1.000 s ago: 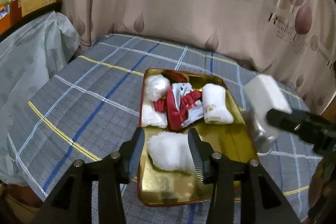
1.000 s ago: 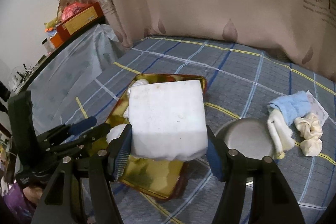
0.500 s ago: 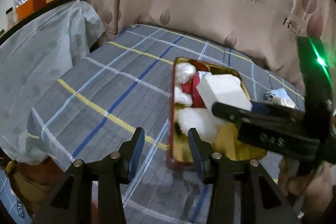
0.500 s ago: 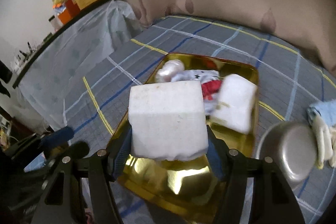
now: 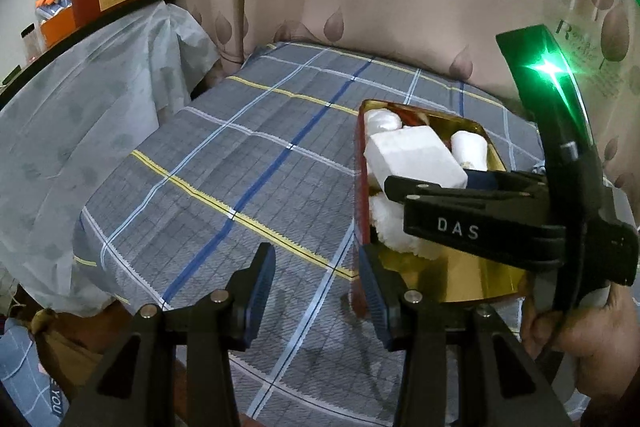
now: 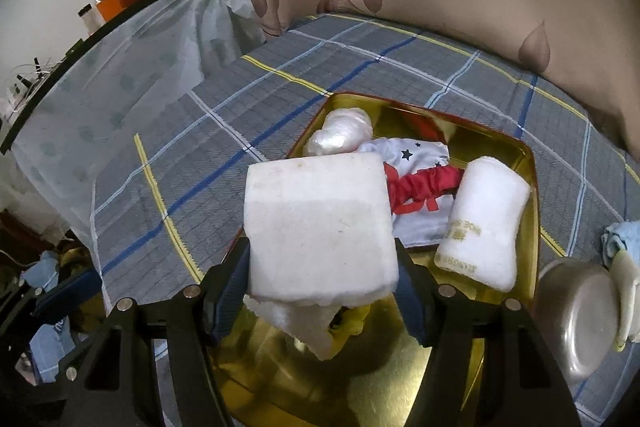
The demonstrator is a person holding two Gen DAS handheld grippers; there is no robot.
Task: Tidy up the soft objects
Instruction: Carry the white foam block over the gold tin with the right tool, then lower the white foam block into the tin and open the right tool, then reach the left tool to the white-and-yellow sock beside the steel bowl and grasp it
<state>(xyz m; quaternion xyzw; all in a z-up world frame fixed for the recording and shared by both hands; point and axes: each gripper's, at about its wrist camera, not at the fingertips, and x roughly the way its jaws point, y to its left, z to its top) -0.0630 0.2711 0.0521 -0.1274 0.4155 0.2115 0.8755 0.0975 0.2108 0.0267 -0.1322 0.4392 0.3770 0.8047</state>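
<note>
While the right gripper [image 6: 322, 291] hangs over the near end of the gold tray [image 6: 532, 163], its two fingers are pressed against the sides of a white foam block [image 6: 318, 227], which sits squarely between them and clear of the tray floor. Under the block, a fluffy white piece [image 6: 304, 323] lies on the tray at about 6 o'clock. Further in, a rolled white towel [image 6: 482, 223] lies at 3 o'clock of the block, a star-printed white cloth with a red band [image 6: 416, 187] sits between the two, and a shiny white bundle [image 6: 340, 135] rests at 12 o'clock near the tray's far corner. Off the tray at 4 o'clock sits a steel bowl [image 6: 580, 319], and just beyond it a blue cloth [image 6: 620, 235]. The left gripper [image 5: 316, 291] is spread apart and holds nothing, hovering above the plaid bedsheet [image 5: 240, 167] with the tray edge at its 1 o'clock.
</note>
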